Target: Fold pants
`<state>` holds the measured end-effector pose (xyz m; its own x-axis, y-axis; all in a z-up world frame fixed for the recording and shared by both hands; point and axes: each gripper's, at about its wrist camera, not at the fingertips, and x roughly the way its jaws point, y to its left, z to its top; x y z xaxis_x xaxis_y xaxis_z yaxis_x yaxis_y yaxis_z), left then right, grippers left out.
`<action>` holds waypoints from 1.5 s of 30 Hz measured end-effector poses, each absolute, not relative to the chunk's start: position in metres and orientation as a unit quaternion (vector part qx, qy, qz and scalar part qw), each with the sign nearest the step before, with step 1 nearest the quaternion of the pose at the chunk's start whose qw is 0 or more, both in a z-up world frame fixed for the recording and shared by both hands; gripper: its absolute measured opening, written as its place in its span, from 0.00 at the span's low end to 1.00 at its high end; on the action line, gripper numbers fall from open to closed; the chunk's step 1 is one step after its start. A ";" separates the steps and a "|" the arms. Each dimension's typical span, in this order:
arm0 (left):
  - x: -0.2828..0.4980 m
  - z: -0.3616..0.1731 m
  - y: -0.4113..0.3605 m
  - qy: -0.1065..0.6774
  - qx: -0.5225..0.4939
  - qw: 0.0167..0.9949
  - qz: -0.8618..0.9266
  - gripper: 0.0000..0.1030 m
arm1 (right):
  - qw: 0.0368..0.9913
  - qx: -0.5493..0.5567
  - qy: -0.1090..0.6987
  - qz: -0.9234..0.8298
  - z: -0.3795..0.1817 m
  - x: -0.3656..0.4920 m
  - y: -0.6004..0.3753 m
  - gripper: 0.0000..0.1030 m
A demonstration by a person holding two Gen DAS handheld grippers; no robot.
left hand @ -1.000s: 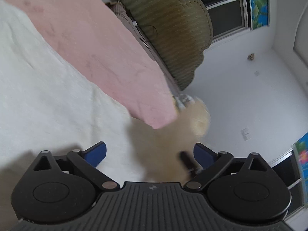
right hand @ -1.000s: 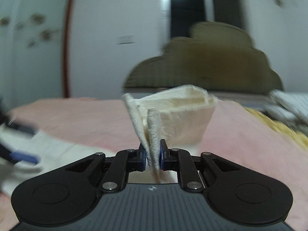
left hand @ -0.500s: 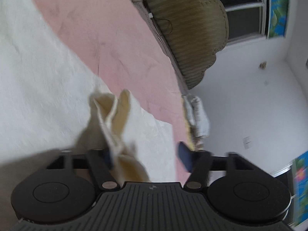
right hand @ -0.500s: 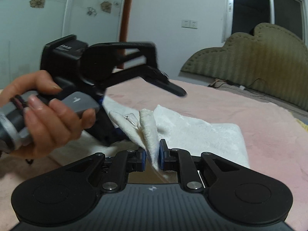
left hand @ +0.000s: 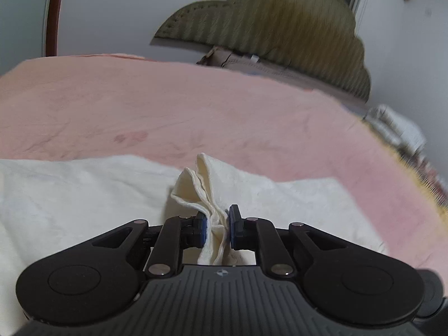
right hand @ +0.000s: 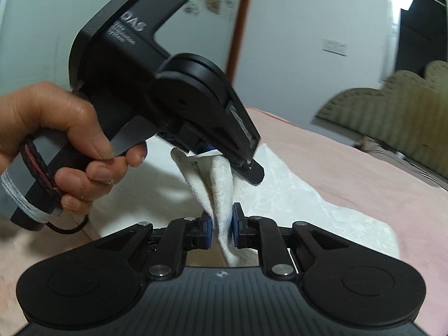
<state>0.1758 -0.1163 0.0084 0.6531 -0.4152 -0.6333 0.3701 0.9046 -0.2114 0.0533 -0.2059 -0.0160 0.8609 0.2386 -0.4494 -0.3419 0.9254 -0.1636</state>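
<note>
Left hand (right hand: 70, 140) grips the black handle of the left gripper (left hand: 217, 225); its jaws are closing w/ a bunched fold of the cream-white textured fabric pants (left hand: 84, 196) pinched betw. the blue pads. Pants lie spread on the pink bedsheet (left hand: 196, 106), olive padded headboard (left hand: 280, 28) behind. Right gripper (right hand: 222, 228): fingers narrow, clamped on another raised fold of pants, just beside the left one.

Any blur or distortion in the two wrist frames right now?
Left wrist: strong fisheye bowing of the pink bedsheet; olive padded headboard and right edge motion-smeared; cream white pants fabric at the pads sharp. Right wrist: headboard and walls streaked, the black handheld left gripper fairly crisp.
</note>
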 end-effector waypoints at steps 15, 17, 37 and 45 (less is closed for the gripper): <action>0.157 -0.011 -0.101 0.349 -0.005 0.919 -0.182 0.44 | 0.966 0.012 0.245 0.082 0.016 0.049 -0.313 0.49; 0.150 -0.004 -0.101 0.328 0.019 0.933 -0.150 0.49 | 0.953 0.042 0.296 0.044 -0.005 0.064 -0.330 0.58; 0.140 0.000 -0.118 0.321 0.143 0.926 -0.138 0.83 | 0.952 -0.010 0.286 0.108 -0.011 0.062 -0.268 0.64; 0.110 0.001 -0.089 0.298 0.113 0.941 -0.115 0.83 | 0.952 -0.048 0.281 0.115 -0.014 0.049 -0.244 0.66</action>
<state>0.1097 -0.0894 0.0007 0.7955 -0.1489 -0.5873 0.2841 0.9478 0.1446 0.0495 -0.2439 -0.0141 0.8158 0.1917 -0.5456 -0.2451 0.9692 -0.0260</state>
